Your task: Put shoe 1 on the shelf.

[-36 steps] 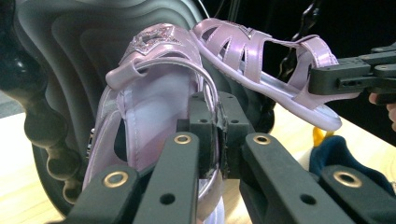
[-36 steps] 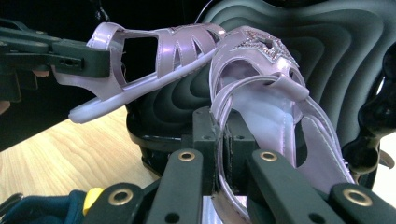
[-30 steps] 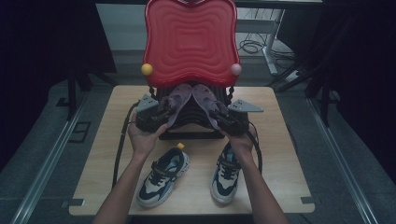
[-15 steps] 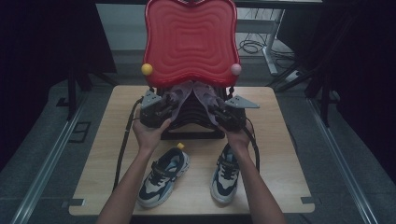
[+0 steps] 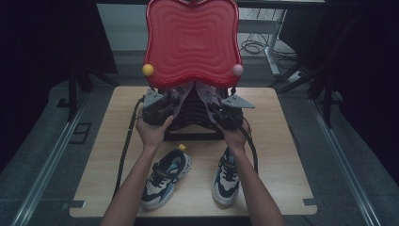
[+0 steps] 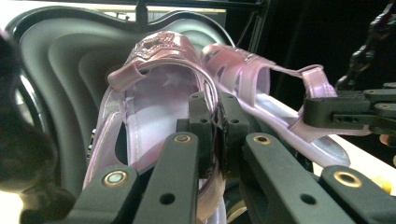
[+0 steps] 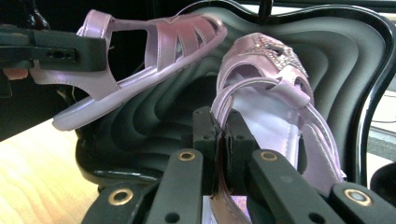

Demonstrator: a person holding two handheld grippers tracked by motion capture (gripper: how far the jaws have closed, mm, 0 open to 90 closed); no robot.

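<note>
Two glossy pink strappy sandals are being lifted at a black ribbed stand (image 5: 190,113) under a red wavy-edged plastic tray (image 5: 192,42), toes pointing up and away from the person, long axes tilted. The left gripper (image 6: 212,135) is pinching the back strap of the left pink sandal (image 6: 154,107); the right gripper (image 7: 222,140) is clamping the strap of the right pink sandal (image 7: 275,102) (jaws closed narrow on each). Two navy-and-white sneakers, the left sneaker (image 5: 165,176) and the right sneaker (image 5: 227,175), are lying on the pale wooden table (image 5: 277,141), toes toward the person.
</note>
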